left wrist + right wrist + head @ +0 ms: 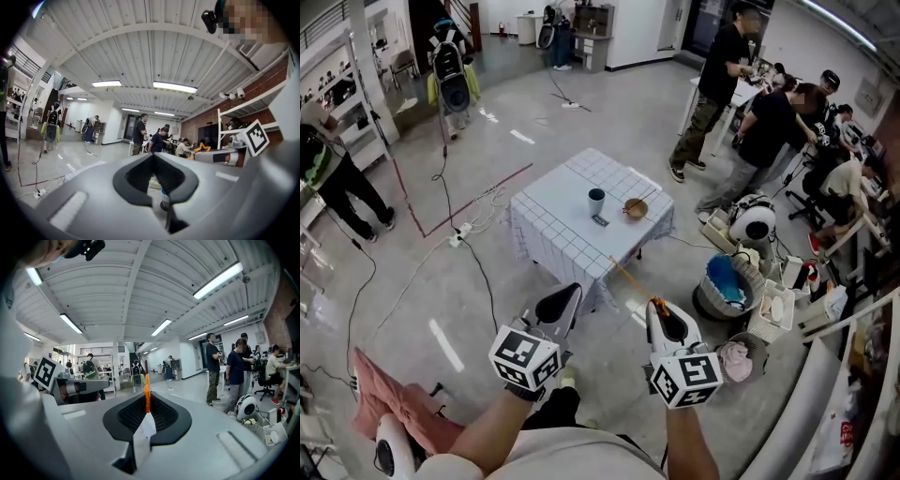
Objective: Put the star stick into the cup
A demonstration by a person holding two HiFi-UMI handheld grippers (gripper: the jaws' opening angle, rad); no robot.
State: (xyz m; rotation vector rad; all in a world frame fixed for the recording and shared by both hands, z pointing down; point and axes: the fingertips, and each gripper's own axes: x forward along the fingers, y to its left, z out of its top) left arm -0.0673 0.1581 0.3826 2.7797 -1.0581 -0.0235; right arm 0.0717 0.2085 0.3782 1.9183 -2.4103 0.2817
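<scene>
The star stick [628, 277] is a thin orange rod, and my right gripper [654, 304] is shut on its near end, so the rod slants up and away toward the table. In the right gripper view the stick [147, 397] stands between the jaws with a white tag [144, 430] below it. Its orange star end [202, 147] shows in the left gripper view. The dark cup [596, 201] stands upright on the white checked table [553, 230], well ahead of both grippers. My left gripper [573, 289] is held beside the right one, shut and holding nothing.
A wooden bowl [636, 208] and a small dark object [600, 221] sit next to the cup. Baskets and bins [727, 281] stand right of the table. Cables [441, 244] cross the floor at left. Several people [769, 122] work at desks at right. A pink cloth [394, 403] lies at lower left.
</scene>
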